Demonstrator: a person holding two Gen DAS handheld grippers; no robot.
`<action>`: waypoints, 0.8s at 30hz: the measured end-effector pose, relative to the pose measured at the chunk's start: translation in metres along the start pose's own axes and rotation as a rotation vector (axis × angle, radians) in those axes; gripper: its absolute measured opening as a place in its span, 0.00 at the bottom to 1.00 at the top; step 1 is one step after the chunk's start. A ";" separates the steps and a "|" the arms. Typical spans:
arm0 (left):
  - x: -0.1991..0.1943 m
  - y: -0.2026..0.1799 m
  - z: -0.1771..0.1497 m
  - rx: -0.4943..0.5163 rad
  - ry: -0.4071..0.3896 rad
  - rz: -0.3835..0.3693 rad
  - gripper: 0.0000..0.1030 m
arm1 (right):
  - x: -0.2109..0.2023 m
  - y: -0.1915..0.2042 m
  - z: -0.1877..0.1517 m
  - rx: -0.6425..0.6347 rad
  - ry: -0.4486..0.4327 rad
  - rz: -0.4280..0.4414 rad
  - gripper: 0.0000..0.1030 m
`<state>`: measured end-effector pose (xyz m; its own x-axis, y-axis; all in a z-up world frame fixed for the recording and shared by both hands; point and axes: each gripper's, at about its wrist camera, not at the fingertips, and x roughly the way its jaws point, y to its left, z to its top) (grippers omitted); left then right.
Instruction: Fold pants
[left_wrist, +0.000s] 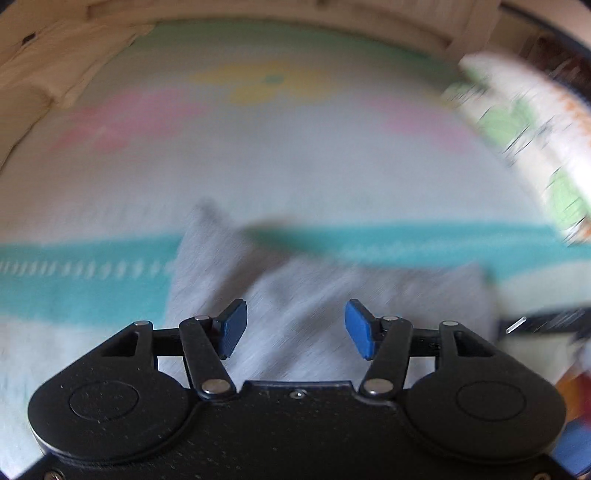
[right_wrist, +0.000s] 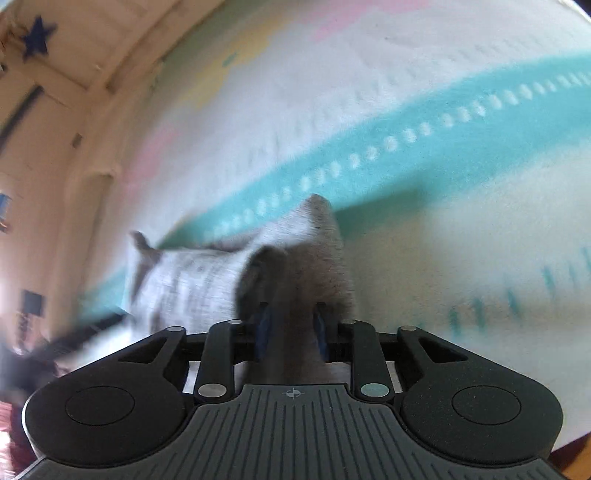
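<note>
The right gripper (right_wrist: 291, 328) is clamped on a bunched fold of grey pants (right_wrist: 192, 284), its blue pads (right_wrist: 263, 332) pressed into the cloth from both sides. In the right wrist view the fabric rises from between the fingers to a peak at 12 o'clock and trails off toward 9 o'clock, where a small corner sticks up. Only the left wrist view shows the garment spread out: the pants (left_wrist: 295, 295) lie in a wide grey sheet, with a pointed flap toward 11 o'clock. The left gripper (left_wrist: 295, 325) hangs just above that cloth with its blue fingers (left_wrist: 232, 328) spread wide, holding nothing. Under the pants is a pale bedspread (left_wrist: 295, 166) with a teal stripe, pink bands and a yellow flower. A wooden bed frame (left_wrist: 44, 85) curves at 10 o'clock, and a printed pillow (left_wrist: 524, 122) sits at 2 o'clock. Both views are motion-blurred.
</note>
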<state>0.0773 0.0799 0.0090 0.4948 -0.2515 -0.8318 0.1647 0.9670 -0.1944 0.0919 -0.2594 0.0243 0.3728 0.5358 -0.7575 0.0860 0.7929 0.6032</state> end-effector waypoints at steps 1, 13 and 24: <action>0.006 0.004 -0.006 -0.017 0.035 0.000 0.60 | -0.001 -0.002 0.000 0.009 0.011 0.024 0.31; 0.025 -0.013 -0.034 0.097 0.098 -0.009 0.62 | -0.003 0.011 0.003 0.033 -0.056 -0.029 0.42; 0.028 -0.002 -0.030 0.013 0.111 -0.028 0.64 | 0.001 0.009 0.002 0.061 -0.109 0.011 0.43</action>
<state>0.0653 0.0715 -0.0298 0.3926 -0.2714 -0.8787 0.1884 0.9589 -0.2120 0.0950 -0.2530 0.0295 0.4721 0.5070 -0.7211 0.1357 0.7665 0.6278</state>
